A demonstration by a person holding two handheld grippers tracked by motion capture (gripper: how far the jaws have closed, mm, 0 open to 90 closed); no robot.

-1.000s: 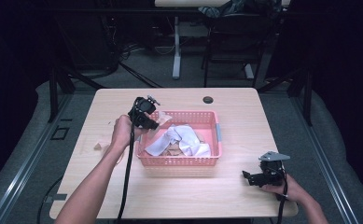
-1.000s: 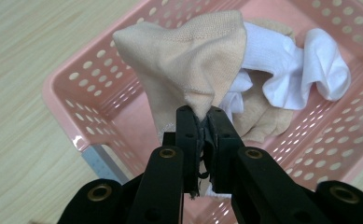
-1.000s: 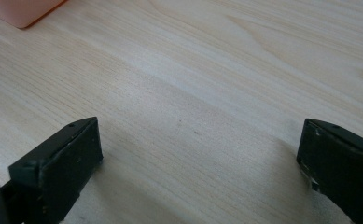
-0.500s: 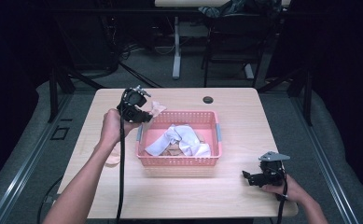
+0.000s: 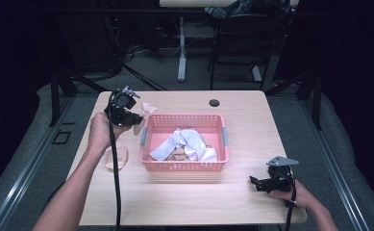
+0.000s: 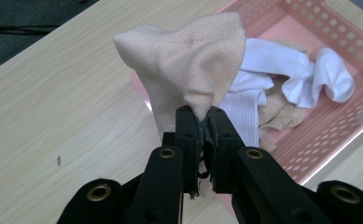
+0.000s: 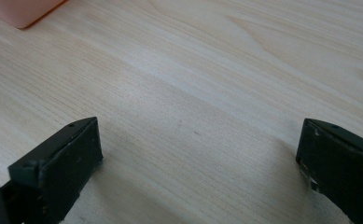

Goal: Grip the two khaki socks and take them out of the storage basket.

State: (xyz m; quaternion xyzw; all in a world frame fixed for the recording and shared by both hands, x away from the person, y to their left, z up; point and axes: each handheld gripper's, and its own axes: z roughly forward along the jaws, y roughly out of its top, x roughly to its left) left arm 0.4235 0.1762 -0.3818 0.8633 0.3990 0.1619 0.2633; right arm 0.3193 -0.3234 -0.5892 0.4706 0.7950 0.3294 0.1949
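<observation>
My left gripper [image 5: 132, 115] hangs above the table just left of a pink basket [image 5: 184, 166], shut on a beige sock [image 5: 145, 111]. In the left gripper view the jaws pinch a fold of that beige sock [image 6: 200, 70], and my left gripper [image 6: 200, 116] holds it over the basket's [image 6: 338, 135] left edge. White socks [image 5: 189, 142] and a beige one lie inside the basket. Another beige sock [image 5: 116, 157] lies flat on the table below the left hand. My right gripper [image 5: 255, 182] rests open near the front right corner; nothing lies between the jaws of my right gripper [image 7: 200, 144].
The wooden table [image 5: 252, 120] has a small black round cap [image 5: 214, 102] near its far edge. Dark floor, cables and chair legs surround the table. Bare tabletop lies right of the basket and along the front.
My left gripper has carried the beige sock leftward, from over the basket's left part to just outside its left rim. The right gripper has stayed put.
</observation>
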